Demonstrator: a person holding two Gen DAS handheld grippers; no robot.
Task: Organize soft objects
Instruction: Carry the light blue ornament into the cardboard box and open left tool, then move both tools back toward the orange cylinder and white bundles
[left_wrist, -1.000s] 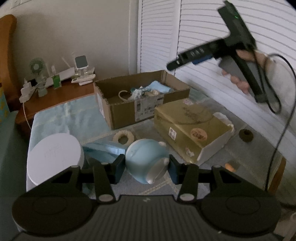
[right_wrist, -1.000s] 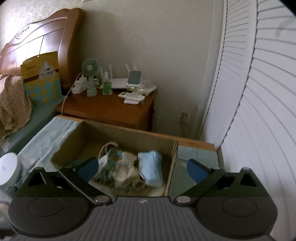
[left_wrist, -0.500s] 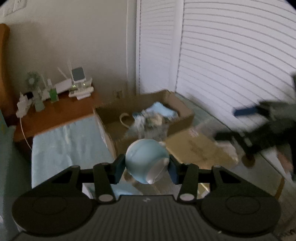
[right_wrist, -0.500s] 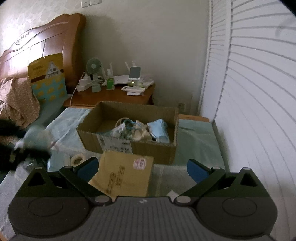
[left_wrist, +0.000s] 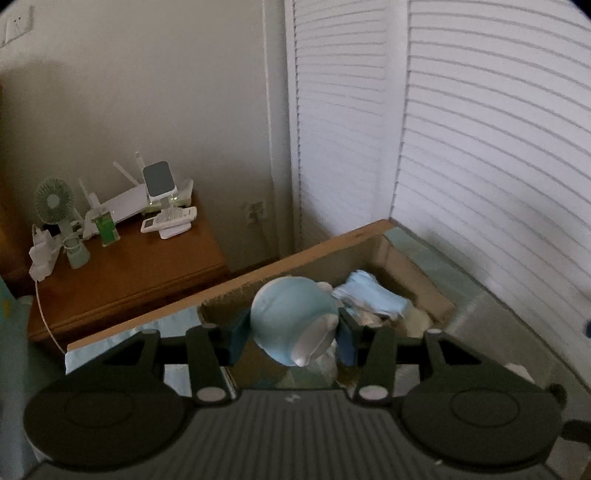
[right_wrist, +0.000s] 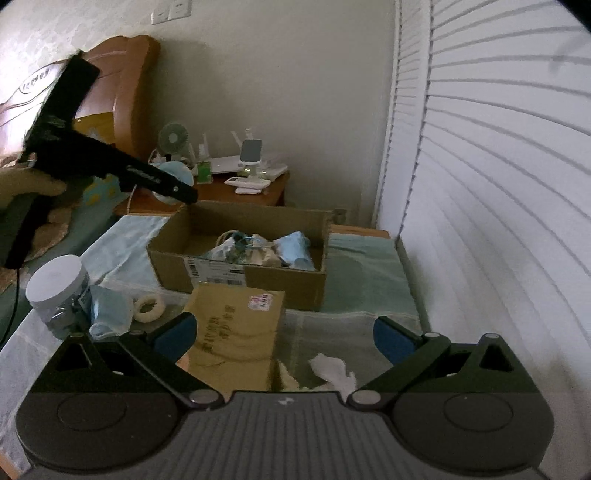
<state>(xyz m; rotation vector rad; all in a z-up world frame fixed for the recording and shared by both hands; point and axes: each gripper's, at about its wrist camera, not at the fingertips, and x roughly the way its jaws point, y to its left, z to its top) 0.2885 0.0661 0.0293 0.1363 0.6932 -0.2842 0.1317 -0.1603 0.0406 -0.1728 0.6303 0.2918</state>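
My left gripper (left_wrist: 291, 332) is shut on a round light-blue plush toy (left_wrist: 291, 317) with white parts and holds it above the open cardboard box (left_wrist: 417, 273). The box (right_wrist: 288, 280) holds several soft items, among them a light-blue cloth (left_wrist: 373, 295). In the right wrist view the left gripper (right_wrist: 177, 192) hovers over the box's far left corner, with the toy (right_wrist: 177, 173) partly hidden behind it. My right gripper (right_wrist: 284, 336) is open and empty, low over the bed in front of the box. A white fluffy ring (right_wrist: 149, 308) and a light-blue cloth (right_wrist: 109, 310) lie on the bed.
A flat tan box (right_wrist: 236, 328) lies in front of the cardboard box. A white tub (right_wrist: 59, 291) stands at the left. A crumpled white tissue (right_wrist: 332, 371) lies near my right gripper. A wooden nightstand (left_wrist: 122, 273) with a fan and gadgets stands behind; slatted doors on the right.
My left gripper lifted the blue plush from the bed and carried it forward to above the cardboard box. My right gripper pulled back from over the box and dropped low.
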